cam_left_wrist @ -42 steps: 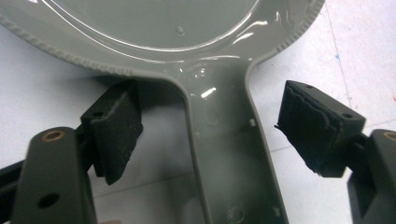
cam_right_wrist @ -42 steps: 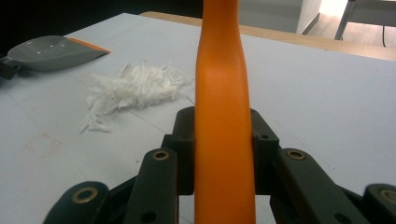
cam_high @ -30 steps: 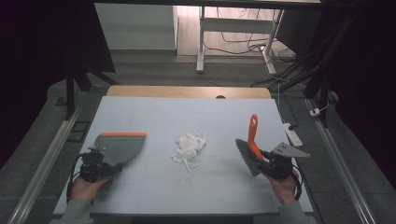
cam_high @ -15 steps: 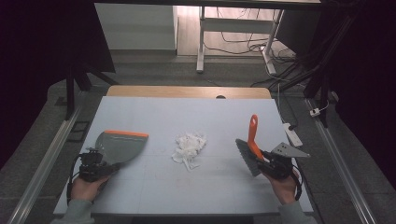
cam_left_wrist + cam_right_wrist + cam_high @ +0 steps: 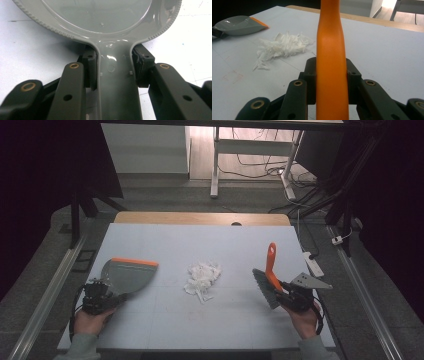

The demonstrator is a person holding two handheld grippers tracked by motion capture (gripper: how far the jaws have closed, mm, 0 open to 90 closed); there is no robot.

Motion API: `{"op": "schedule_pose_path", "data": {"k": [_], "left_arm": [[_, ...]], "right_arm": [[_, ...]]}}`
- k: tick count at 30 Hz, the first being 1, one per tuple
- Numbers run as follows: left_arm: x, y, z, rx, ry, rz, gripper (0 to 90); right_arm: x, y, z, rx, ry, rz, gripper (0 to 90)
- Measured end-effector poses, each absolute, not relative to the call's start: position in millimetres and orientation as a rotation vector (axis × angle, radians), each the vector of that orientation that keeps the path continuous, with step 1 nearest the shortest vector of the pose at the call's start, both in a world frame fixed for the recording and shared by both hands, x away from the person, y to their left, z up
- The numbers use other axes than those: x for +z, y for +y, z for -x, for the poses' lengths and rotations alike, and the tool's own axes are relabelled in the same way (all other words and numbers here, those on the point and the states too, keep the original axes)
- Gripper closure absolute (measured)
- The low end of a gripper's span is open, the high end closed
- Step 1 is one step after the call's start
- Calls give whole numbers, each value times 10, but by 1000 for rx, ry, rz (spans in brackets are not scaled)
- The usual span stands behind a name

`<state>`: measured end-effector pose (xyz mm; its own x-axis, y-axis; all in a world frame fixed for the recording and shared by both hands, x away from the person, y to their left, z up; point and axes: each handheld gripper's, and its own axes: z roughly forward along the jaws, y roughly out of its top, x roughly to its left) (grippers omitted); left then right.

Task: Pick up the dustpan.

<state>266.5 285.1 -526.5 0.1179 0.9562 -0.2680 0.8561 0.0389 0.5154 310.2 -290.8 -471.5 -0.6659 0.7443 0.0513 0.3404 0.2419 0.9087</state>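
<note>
High view had left gripper (image 5: 100,295) at 8 o'clock on table (image 5: 200,240), jaws just finished closing, clamped on grey dustpan (image 5: 127,275) handle. Right gripper (image 5: 290,295) at 4 o'clock, pinched tight on orange brush (image 5: 270,270) handle, bristles down by table. White paper scrap pile (image 5: 202,276) dead centre between them, well apart from both.

High view above the near edge facing forward and down, gripper views close and low, sharing the heap of white paper shreds (image 5: 202,277) (image 5: 282,45)
</note>
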Motion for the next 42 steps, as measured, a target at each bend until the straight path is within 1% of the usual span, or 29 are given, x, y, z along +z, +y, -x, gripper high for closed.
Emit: {"op": "schedule_pose_path", "data": {"k": [8, 13, 16, 17, 23, 26, 32, 42], "left_arm": [[-5229, 2892, -2640, 257, 1696, -1823, 608], [-5184, 2953, -2631, 274, 1600, -1828, 609], [-5169, 2977, -2637, 268, 1571, -1821, 609], [-5149, 2999, -2637, 263, 1536, -1814, 609], [-5095, 3042, -2647, 266, 1446, -1814, 609], [-5079, 3039, -2628, 295, 1429, -1806, 609], [-5043, 3044, -2606, 281, 1384, -1793, 609], [-4942, 2946, -2545, 280, 1237, -1856, 609]], "right_arm": [[-4707, -2907, -3097, 1406, 2126, -993, 700], [-4696, -2912, -3096, 1402, 2119, -992, 700], [-4687, -2912, -3103, 1411, 2109, -1001, 700], [-4684, -2906, -3106, 1411, 2105, -1002, 700], [-4648, -2878, -3125, 1407, 2071, -1025, 700], [-4635, -2881, -3146, 1425, 2057, -1042, 700], [-4622, -2877, -3148, 1424, 2052, -1037, 700], [-4585, -2860, -3135, 1451, 2058, -1013, 700]]}}
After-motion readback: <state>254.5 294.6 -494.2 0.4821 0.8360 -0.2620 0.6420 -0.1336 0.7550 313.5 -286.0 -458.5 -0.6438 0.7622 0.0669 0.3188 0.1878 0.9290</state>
